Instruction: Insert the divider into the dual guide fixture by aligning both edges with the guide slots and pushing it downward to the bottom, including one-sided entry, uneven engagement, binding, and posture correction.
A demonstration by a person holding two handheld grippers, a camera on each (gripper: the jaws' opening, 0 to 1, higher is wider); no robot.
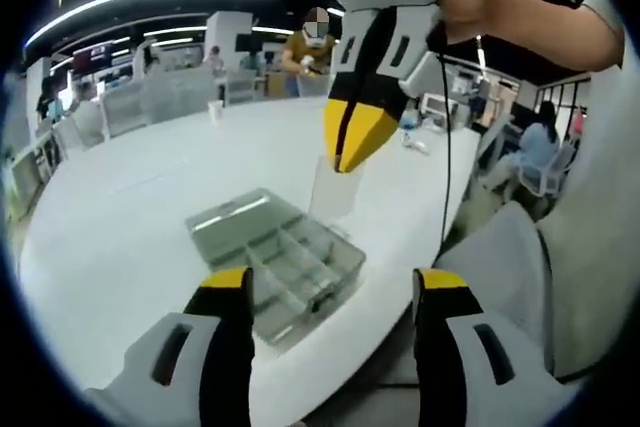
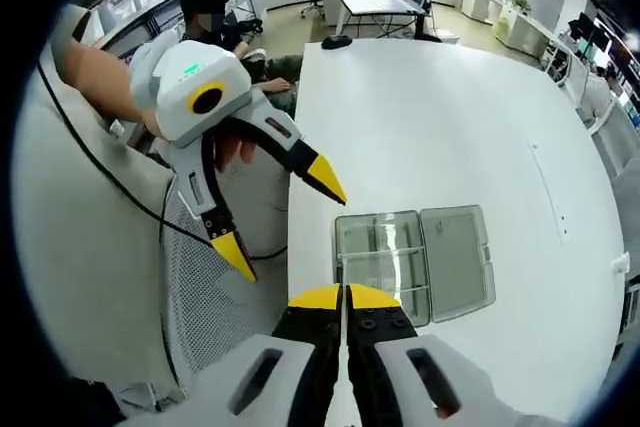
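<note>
1. The divider (image 1: pixel 335 190), a thin clear plastic sheet, is being held upright above the white counter (image 1: pixel 120 217), pinched at its top edge by the clenched right claw (image 1: pixel 345 157), whose yellow tips are seen pressed together on it in the left gripper view.
2. In the right gripper view, the same claw (image 2: pixel 344 299) is seen from behind with its jaws closed tight; the sheet is viewed edge-on there as a thin line and is barely being made out.
3. The left claw (image 1: pixel 330 292) is being held released, its jaws standing wide apart and grasping nothing, near the counter edge in front of the fixture (image 1: pixel 290 262).
4. The fixture, a clear compartment box with its lid (image 2: pixel 458 260) lying open flat beside it, is resting on the counter; the divider is being kept just beyond and above it, not yet engaged in any guide slot.
5. The step in hand is judged to be alignment before entry. It is best done with the sheet kept vertical and squared to the box walls, so that both edges are met by their slots together.
6. If one edge is caught first, binding is to be expected; the sheet is better lifted slightly and levelled than forced.
7. The free left claw could be used for steadying the box.
</note>
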